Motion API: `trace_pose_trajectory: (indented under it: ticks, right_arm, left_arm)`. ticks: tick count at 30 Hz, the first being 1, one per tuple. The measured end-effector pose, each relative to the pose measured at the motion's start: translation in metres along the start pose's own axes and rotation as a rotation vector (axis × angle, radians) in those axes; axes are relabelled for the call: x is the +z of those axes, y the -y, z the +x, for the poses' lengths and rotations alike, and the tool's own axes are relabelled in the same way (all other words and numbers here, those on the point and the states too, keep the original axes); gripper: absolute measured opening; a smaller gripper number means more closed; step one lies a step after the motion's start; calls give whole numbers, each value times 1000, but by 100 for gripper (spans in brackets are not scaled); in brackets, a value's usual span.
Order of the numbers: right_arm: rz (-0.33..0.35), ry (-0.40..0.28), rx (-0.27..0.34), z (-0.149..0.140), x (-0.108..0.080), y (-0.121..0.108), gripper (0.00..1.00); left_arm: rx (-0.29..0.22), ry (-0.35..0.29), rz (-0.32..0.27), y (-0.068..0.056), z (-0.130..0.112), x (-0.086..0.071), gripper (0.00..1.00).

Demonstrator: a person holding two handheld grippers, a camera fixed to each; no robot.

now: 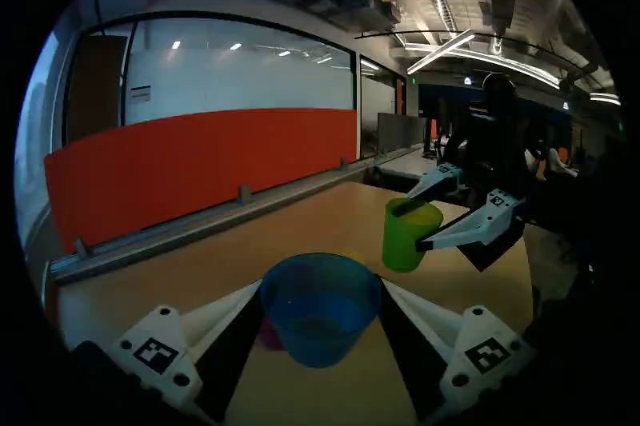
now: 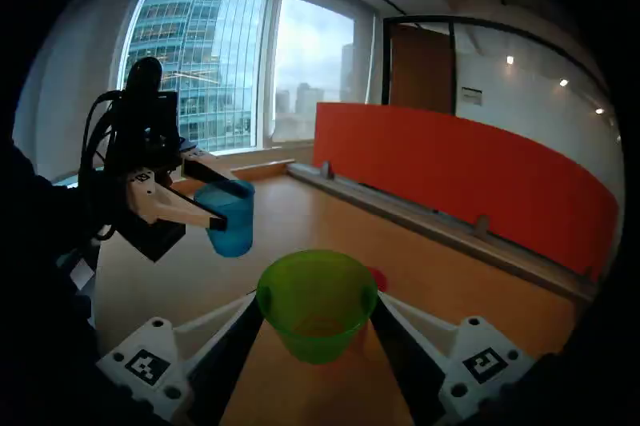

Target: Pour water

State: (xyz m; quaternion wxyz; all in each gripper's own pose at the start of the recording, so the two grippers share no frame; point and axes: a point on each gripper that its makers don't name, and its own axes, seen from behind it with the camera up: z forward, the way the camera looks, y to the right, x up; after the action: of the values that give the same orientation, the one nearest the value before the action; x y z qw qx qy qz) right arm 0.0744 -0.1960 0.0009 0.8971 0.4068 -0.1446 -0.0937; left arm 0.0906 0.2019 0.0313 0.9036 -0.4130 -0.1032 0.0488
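A blue translucent cup (image 1: 320,322) stands upright between the fingers of my left gripper (image 1: 320,290), which is shut on it. A green translucent cup (image 2: 316,314) is upright in my right gripper (image 2: 316,298), also shut on it. In the left gripper view the green cup (image 1: 408,234) is ahead and to the right, pinched by the right gripper (image 1: 414,222). In the right gripper view the blue cup (image 2: 228,218) is at the left, pinched by the left gripper (image 2: 226,202). Both cups are over a wooden table (image 1: 240,258). I cannot tell if either holds water.
An orange partition (image 1: 200,162) on a metal rail runs along the table's far side. A small pink thing (image 1: 268,336) lies behind the blue cup, and a red thing (image 2: 376,276) behind the green one. Large windows (image 2: 200,66) lie beyond the table's end.
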Motion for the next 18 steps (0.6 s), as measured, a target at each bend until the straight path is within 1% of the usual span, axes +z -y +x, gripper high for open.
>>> trace_pose_trajectory:
  ticks: [3,9,12,18]
  right_arm:
    - [-4,-39,0,18,-4,-2,92]
    - [-16,-99,-11,43,-9,-6,92]
    - [-22,-125,-14,52,-9,-7,92]
    - [-20,-161,-13,62,-8,-6,92]
  left_arm:
    - [-2,-38,11,1,15,-2,89]
    - [-10,-87,7,-5,32,-5,89]
    - [-14,-114,9,-6,42,-6,89]
    - [-29,-152,14,-4,52,-8,89]
